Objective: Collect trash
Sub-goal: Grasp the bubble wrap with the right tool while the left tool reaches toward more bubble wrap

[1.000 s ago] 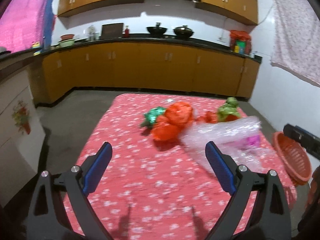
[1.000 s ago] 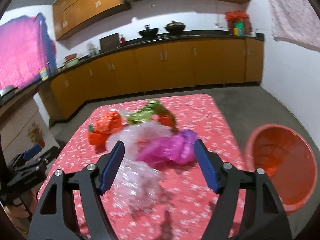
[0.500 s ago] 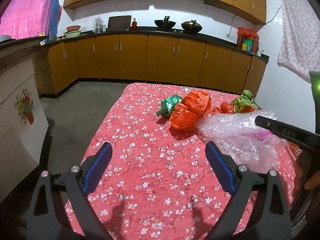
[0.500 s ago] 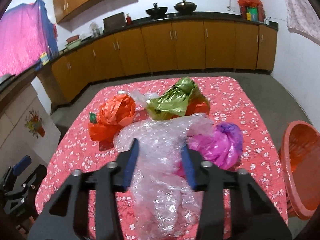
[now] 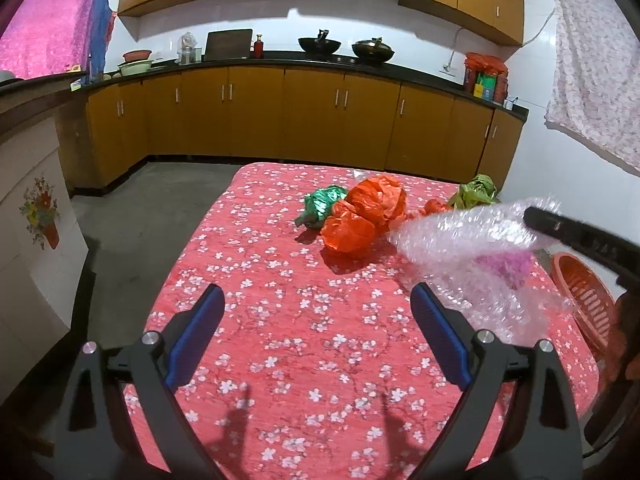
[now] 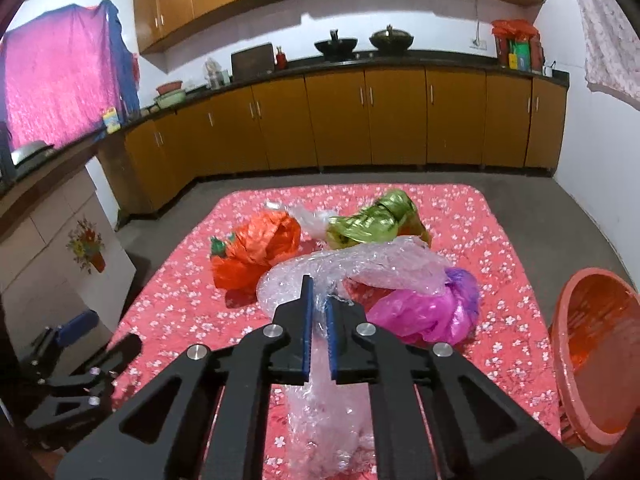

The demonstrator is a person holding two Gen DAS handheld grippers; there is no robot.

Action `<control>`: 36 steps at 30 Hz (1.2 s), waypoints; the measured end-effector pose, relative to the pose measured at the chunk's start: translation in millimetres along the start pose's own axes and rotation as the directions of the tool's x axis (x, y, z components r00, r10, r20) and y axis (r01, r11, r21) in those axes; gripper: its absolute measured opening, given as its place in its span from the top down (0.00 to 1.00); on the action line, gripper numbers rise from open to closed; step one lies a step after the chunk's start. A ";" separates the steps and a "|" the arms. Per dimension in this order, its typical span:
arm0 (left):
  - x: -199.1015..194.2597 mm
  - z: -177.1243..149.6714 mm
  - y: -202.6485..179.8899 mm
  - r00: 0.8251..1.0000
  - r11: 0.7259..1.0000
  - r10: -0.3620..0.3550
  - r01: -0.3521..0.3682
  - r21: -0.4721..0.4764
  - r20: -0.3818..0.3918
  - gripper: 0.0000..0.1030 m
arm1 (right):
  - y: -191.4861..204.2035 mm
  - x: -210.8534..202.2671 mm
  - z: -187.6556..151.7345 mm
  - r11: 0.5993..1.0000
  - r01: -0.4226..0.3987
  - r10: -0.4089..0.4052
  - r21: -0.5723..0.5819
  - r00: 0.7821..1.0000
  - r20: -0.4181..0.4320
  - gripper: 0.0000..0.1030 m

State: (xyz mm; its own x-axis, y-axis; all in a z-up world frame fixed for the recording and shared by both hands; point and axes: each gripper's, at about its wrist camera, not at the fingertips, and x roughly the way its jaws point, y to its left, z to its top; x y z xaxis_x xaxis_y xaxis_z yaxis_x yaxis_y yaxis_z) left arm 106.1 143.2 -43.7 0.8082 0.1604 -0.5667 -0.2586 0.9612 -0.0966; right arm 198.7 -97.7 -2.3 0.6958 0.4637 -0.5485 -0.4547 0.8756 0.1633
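Observation:
My right gripper is shut on a clear bubble wrap sheet, which also shows lifted at the right of the left wrist view. A pink plastic bag lies just right of it. An orange bag, a green-gold foil wrapper and a dark green wrapper lie farther back on the table. My left gripper is open and empty over the near left part of the table.
The table has a red flowered cloth. An orange basket stands off the table's right edge, also in the left wrist view. Kitchen cabinets line the far wall. A white cabinet stands at left.
My right gripper went from open to shut on the bubble wrap, and the wrap has risen off the table. My left gripper stayed open.

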 end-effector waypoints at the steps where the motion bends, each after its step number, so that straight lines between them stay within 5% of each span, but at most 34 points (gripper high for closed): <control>1: -0.1 -0.1 -1.6 1.000 1.000 -0.006 0.006 0.000 -0.003 0.10 | -1.1 -4.6 1.8 1.000 0.001 -0.001 0.004 1.000 0.012 0.94; 21: 2.0 -9.3 -48.6 0.995 0.993 -0.090 0.093 0.071 -0.040 0.10 | -10.7 -70.7 8.2 0.999 -0.042 0.041 0.004 0.986 0.164 0.94; 36: 16.6 7.0 -102.4 0.978 0.977 -0.193 0.199 0.072 -0.083 0.10 | -78.2 -105.8 4.9 0.973 0.196 -0.222 0.123 0.941 0.254 0.94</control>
State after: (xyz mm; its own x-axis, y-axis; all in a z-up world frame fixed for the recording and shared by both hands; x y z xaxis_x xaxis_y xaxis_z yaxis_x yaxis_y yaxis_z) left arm 149.6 49.0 -37.5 0.7960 -0.0474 -0.6035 -0.0534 0.9875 -0.1480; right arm 163.4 -214.6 47.0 0.8972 0.2766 -0.3444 -0.2373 0.9594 0.1524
